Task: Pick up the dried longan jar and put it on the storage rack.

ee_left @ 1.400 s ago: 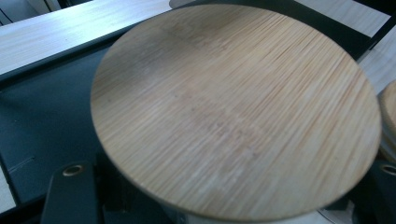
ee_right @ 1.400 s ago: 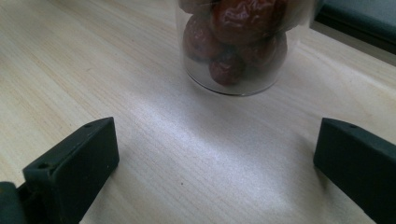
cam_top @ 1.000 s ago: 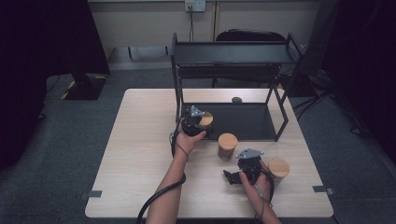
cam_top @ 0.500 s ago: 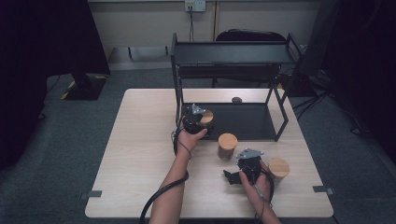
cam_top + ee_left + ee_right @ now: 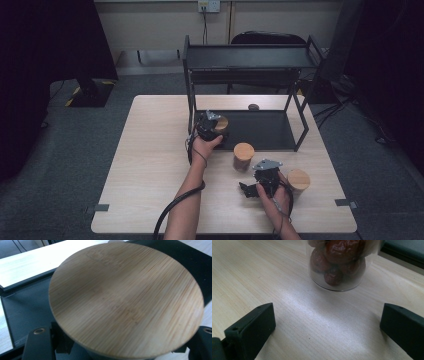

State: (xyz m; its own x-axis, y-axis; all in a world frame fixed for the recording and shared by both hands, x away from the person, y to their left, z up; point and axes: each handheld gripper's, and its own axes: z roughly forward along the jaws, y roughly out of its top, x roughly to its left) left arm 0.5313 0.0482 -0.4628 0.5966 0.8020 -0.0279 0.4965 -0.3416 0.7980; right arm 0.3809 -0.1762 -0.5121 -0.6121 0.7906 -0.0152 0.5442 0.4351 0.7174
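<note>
A: Where's the held jar point(image 5: 220, 124)?
B: Centre of the high view, upright with its bamboo lid up, at the rack's point(image 5: 250, 56) lower shelf; the left claw point(image 5: 212, 126) is clamped on it.
A: The right claw point(image 5: 251, 188)?
B: Lower right, spread wide on the table point(image 5: 150, 150), gripping nothing, facing an upright jar of red fruit point(image 5: 340, 263).

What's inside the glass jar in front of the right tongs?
Glossy red-brown fruits fill the glass jar, which stands on the wooden table. The frame cuts off its top; contents there are unseen.

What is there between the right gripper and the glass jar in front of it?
Nothing: in the right gripper view, bare wooden table lies between the open right gripper and the glass jar of red-brown fruit.
</note>
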